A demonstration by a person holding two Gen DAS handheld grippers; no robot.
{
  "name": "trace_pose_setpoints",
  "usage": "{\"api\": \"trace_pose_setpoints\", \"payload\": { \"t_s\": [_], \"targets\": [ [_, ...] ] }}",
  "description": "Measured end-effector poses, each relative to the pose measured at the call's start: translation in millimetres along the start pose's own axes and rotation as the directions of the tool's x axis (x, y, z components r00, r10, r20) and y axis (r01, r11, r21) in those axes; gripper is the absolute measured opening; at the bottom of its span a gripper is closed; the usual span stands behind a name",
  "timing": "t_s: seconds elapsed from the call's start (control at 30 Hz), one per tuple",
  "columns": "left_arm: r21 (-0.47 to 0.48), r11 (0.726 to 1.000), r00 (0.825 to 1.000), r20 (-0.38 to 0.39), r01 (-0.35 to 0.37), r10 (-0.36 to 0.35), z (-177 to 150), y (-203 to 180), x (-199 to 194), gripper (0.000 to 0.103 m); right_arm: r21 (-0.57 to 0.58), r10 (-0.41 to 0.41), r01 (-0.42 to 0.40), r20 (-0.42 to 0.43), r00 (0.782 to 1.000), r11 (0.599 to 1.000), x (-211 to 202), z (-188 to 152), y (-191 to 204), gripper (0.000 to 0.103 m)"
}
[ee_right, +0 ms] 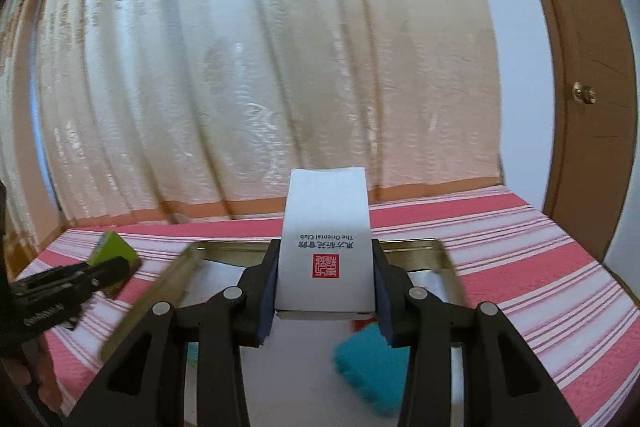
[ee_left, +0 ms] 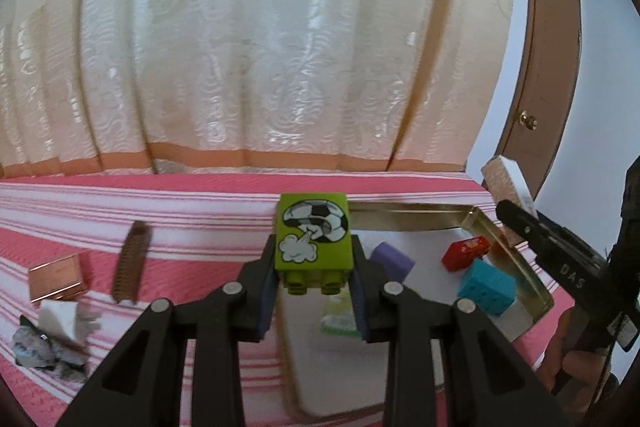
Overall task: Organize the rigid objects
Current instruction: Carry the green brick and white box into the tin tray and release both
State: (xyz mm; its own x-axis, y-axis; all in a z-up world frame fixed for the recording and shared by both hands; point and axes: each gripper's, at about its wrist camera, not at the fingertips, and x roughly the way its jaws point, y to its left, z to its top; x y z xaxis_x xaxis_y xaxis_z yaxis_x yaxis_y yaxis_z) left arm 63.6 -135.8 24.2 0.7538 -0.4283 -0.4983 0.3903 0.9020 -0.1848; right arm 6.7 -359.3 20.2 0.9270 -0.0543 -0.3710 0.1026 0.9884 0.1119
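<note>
Soft daylight glows through the pale curtain (ee_left: 256,59), backlighting both views, so the scene is bright with weak shadows and mild glare on the metal tray's rim (ee_left: 404,217). Fisheye bending bows the curtain folds and darkens the corners. Motion blur smears the teal block (ee_right: 370,373) and the tray's edge in the right wrist view.

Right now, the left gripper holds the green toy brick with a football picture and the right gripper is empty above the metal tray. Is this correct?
Not quite. The right gripper is not empty: it is shut on a white box with a red seal, as the right wrist view shows. The rest holds: the left gripper holds the green brick, and the tray lies below.
</note>
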Motion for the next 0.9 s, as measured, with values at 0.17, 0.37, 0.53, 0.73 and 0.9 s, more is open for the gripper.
{"api": "trace_pose_setpoints", "payload": {
  "t_s": [0.17, 0.37, 0.53, 0.73, 0.9],
  "targets": [
    [0.024, 1.000, 1.000, -0.011, 0.004, -0.004, 1.2, -20.8, 13.6, 0.030, -0.002, -0.051, 0.051, -0.008, 0.999, 0.999, 4.3, 4.2, -23.5, 0.044],
    [0.009, 1.000, 0.998, -0.056, -0.008, 0.008, 8.0, -35.7, 37.7, 0.030, 0.010, -0.078, 0.078, -0.017, 0.997, 0.997, 8.3, 7.7, -36.6, 0.044],
    [0.063, 0.996, 0.993, -0.095, -0.059, 0.065, 5.0, -46.8, 51.9, 0.030, 0.048, -0.070, 0.071, -0.030, 0.997, 0.996, 11.4, 8.0, -45.2, 0.044],
    [0.054, 0.994, 0.976, -0.194, -0.092, 0.101, -3.7, -38.8, 71.1, 0.030, -0.008, 0.004, -0.005, -0.094, 0.996, 1.000, 24.3, 0.4, -19.4, 0.044],
    [0.044, 0.992, 0.966, -0.228, -0.114, 0.121, -5.8, -34.9, 75.9, 0.030, -0.051, 0.031, -0.038, -0.143, 0.989, 0.998, 32.7, -5.8, 1.2, 0.044]
  ]
}}
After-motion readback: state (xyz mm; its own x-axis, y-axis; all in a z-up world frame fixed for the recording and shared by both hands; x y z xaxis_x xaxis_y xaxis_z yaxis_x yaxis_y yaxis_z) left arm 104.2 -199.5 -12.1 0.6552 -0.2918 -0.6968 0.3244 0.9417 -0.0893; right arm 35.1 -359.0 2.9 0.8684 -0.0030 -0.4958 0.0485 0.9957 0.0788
